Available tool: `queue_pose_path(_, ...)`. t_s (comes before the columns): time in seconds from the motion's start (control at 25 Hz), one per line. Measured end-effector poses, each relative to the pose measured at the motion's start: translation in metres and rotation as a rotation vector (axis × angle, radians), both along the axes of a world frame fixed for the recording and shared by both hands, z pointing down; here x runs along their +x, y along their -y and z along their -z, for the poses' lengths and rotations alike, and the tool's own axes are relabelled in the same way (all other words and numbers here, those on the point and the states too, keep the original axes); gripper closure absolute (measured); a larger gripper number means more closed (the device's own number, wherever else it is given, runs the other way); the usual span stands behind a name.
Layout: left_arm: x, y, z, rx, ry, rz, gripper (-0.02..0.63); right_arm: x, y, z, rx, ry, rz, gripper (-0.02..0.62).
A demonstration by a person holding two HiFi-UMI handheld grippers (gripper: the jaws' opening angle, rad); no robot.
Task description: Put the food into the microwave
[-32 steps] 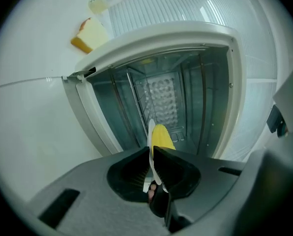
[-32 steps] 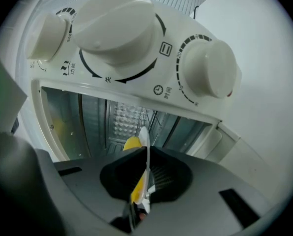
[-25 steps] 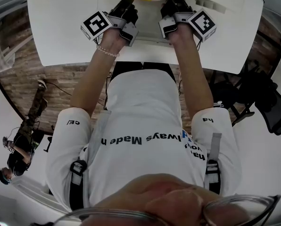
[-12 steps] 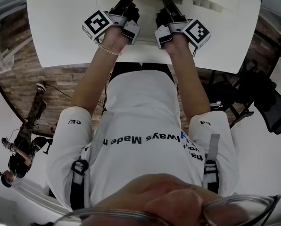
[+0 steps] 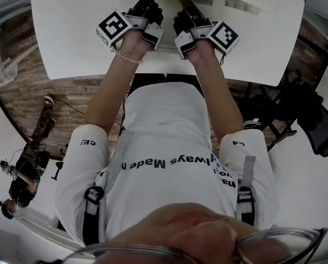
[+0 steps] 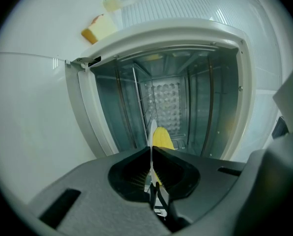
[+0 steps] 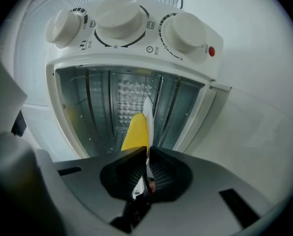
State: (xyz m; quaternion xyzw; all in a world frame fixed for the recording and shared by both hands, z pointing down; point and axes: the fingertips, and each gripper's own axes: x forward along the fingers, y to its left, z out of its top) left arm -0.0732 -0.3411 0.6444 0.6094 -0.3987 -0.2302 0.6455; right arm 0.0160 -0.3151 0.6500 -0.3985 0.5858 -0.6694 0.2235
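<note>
Black ribbed pads of the left claw (image 6: 151, 154) are clenched on the thin edge of a white plate (image 6: 152, 131), which stands edge-on between them. The right claw (image 7: 146, 155) is clamped the same way on the plate's opposite rim. In the head view both claws reach forward side by side over the white tabletop (image 5: 70, 37), each held in one hand, with the marker cubes turned outward.

Just past the jaws, a piece of yellow food (image 7: 136, 132) lies on the plate, at the mouth of the open microwave (image 6: 186, 29). How far inside it sits cannot be made out. Beyond it are the metal side walls with rack rails and a perforated back panel (image 7: 129, 95). Above the opening, the right gripper view shows three white knobs (image 7: 119, 14) in a row and a small red lamp (image 7: 211, 51).
</note>
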Motion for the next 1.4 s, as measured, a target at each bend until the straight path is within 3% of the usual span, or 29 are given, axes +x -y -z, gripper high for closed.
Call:
queue_pose_path(0.4, 0.002, 0.008, 0.0, 0.013, 0.001, -0.012, 0.586, 0.002, 0.011, 0.0, -0.006, 0.058, -0.077, 0.574)
queue_pose_path(0.88, -0.001, 0.024, -0.001, -0.007, 0.0, 0.003, 0.586, 0.001, 0.032, 0.0, 0.02, 0.05, -0.081, 0.574)
queue_pose_path(1.24, 0.0, 0.024, 0.005, 0.027, 0.002, -0.012, 0.584, 0.0, 0.033, 0.003, 0.038, 0.023, -0.059, 0.572)
queue_pose_path(1.4, 0.0, 0.022, 0.009, 0.042, 0.017, -0.012, 0.53, 0.004, 0.033, 0.007, 0.061, 0.011, -0.047, 0.538)
